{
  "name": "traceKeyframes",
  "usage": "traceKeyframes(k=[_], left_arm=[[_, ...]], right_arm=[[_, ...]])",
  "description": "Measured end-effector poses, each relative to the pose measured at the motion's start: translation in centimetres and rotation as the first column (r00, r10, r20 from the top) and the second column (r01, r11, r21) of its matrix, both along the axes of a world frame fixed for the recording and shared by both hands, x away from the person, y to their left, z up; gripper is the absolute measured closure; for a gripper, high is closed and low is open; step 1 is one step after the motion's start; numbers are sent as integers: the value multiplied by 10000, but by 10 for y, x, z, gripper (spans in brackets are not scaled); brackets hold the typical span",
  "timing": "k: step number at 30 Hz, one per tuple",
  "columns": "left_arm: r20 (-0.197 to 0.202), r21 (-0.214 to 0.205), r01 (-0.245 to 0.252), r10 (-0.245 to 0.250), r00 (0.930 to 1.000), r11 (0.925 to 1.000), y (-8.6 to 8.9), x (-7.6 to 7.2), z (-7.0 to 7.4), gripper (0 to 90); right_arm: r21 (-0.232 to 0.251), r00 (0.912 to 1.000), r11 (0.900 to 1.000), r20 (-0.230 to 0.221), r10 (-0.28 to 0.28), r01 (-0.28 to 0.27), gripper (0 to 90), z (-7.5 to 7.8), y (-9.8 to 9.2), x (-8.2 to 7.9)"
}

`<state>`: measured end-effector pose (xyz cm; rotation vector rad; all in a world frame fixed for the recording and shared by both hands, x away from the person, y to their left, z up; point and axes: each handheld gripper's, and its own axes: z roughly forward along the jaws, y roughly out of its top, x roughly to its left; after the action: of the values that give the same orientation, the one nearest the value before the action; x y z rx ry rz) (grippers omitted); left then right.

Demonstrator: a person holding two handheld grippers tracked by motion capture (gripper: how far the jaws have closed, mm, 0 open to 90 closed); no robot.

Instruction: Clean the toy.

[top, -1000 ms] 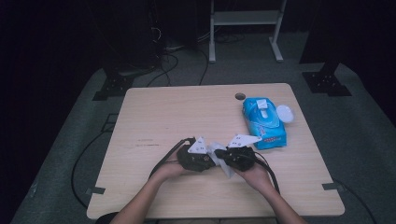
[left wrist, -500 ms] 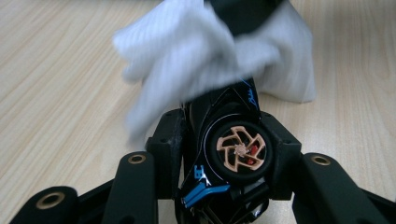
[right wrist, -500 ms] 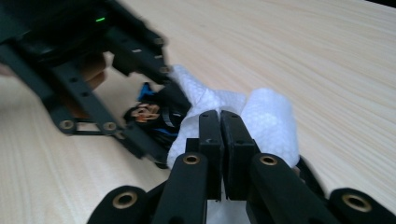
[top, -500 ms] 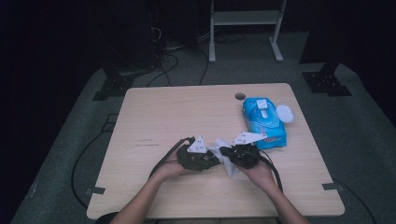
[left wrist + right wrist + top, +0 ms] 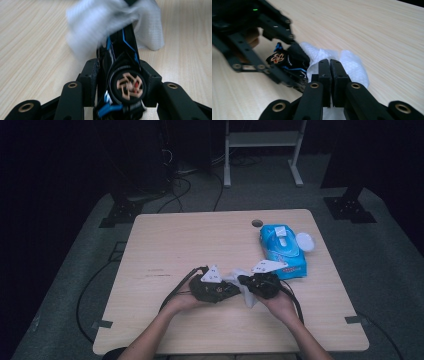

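The left gripper (image 5: 227,290) clamps a black motor (image 5: 125,75); the right gripper (image 5: 329,65) (pinching a wet wipe (image 5: 352,66)) could drag it loose.

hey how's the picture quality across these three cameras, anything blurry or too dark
High view: the table is evenly lit, the room around it nearly black. Left gripper view: the white wipe is smeared by motion blur, while the black object held in the jaws reads sharper. Right gripper view: the wipe is fairly sharp; the left gripper looks soft and dark.
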<state>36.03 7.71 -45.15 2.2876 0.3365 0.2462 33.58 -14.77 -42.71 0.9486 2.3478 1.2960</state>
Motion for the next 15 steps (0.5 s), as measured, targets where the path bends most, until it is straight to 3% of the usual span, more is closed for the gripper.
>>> traceKeyframes(k=[3, 7, 10, 12, 15], left_arm=[[36, 11, 57, -57, 10000, 10000, 1, 0, 0, 564], [122, 161, 165, -167, 9998, 9997, 3, 0, 2, 569], [140, 286, 232, -236, 9996, 9993, 4, 1, 2, 570], [143, 351, 243, -248, 9996, 9991, 4, 1, 3, 570], [120, 501, 352, -358, 9993, 9981, 7, 2, 4, 569]], right_arm=[[-36, 9997, 9997, -5, 246, -246, 871, 1, 2, 0], [154, 9987, 9987, -141, -482, 485, 871, 1, -16, 7], [435, 9977, 9973, -378, -570, 587, 872, -1, -20, 7], [572, 9988, 9979, -408, -267, 290, 872, -2, -12, 5], [779, 9977, 9953, -306, 606, -581, 870, -4, 1, 0]])
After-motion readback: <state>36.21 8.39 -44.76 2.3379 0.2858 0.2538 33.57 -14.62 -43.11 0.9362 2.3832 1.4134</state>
